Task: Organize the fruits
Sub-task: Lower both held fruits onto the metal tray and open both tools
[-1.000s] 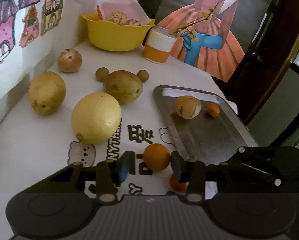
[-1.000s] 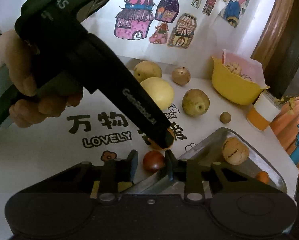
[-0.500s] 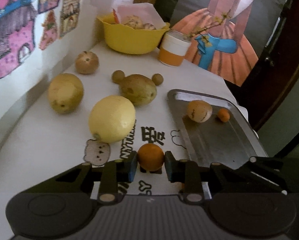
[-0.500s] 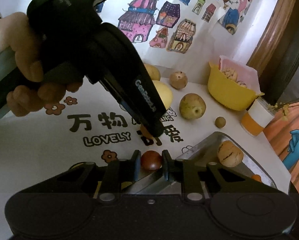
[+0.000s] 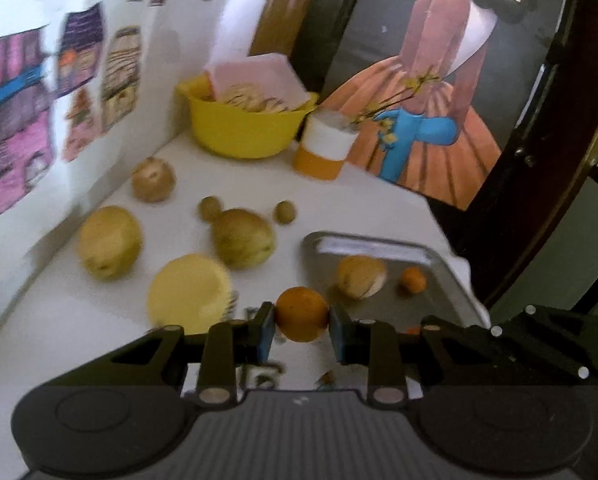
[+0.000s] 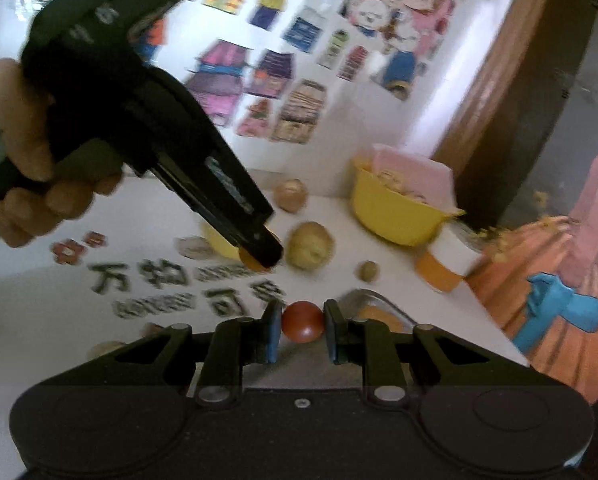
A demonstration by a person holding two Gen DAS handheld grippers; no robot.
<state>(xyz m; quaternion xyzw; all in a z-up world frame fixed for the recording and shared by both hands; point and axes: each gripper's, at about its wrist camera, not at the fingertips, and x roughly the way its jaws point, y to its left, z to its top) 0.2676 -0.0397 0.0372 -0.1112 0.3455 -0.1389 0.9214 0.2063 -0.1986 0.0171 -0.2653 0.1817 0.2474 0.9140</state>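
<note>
The left gripper (image 5: pixel 302 326) pinches a round orange fruit (image 5: pixel 302 314), the right gripper (image 6: pixel 302 326) a small dark-red fruit (image 6: pixel 302 321), both likely bound for the metal tray (image 5: pixel 447 280) beyond, already holding 2 fruits.

Left wrist view: sits behind its own fingers, above the table (image 5: pixel 79 320), angled down and forward. Metal tray (image 5: pixel 451 276) at 1 o'clock, near; yellow bowl (image 5: pixel 239 132) at 11 o'clock, far; sticker wall (image 5: pixel 39 100) at 9–10 o'clock.

Right wrist view: lower, close to table (image 6: pixel 27 320), facing the same wall (image 6: pixel 299 60) at 12 o'clock. Yellow bowl (image 6: pixel 395 220) at 1 o'clock.

Shared: bowl, orange-and-white cup (image 5: pixel 323 152) (image 6: pixel 445 262), table fruit. Both blurred.
</note>
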